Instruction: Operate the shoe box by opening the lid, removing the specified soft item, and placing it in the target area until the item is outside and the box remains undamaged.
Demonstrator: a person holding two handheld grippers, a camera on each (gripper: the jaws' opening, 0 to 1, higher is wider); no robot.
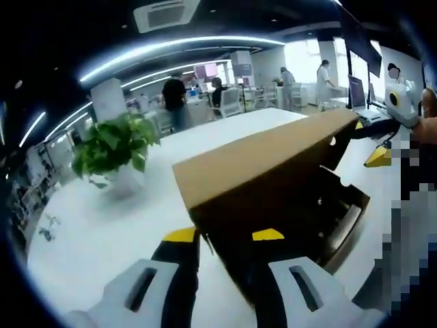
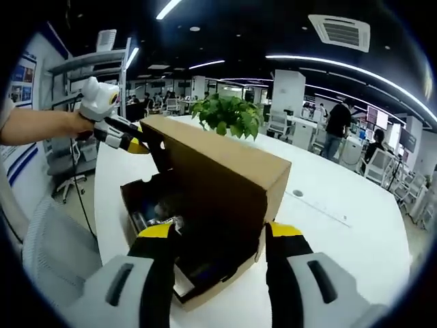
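The brown cardboard shoe box [image 1: 287, 205] lies on a white table, its lid [image 1: 259, 154] tilted up. My left gripper [image 1: 224, 235] is shut on the lid's near end, one yellow-tipped jaw on either side of it. In the right gripper view the lid [image 2: 218, 167] slopes over the open box [image 2: 147, 198], which holds dark contents I cannot make out. My right gripper [image 2: 222, 231] stands open, jaws wide, with the lid's other end between them. The left gripper [image 2: 130, 140] shows at the lid's far corner, and the right gripper [image 1: 375, 147] at the box's far end.
A potted green plant [image 1: 113, 147] [image 2: 229, 115] stands on the white table [image 1: 102, 232] [image 2: 341, 225] beyond the box. Office desks, chairs and several people fill the background. A person's arm [image 2: 41, 126] holds the left gripper.
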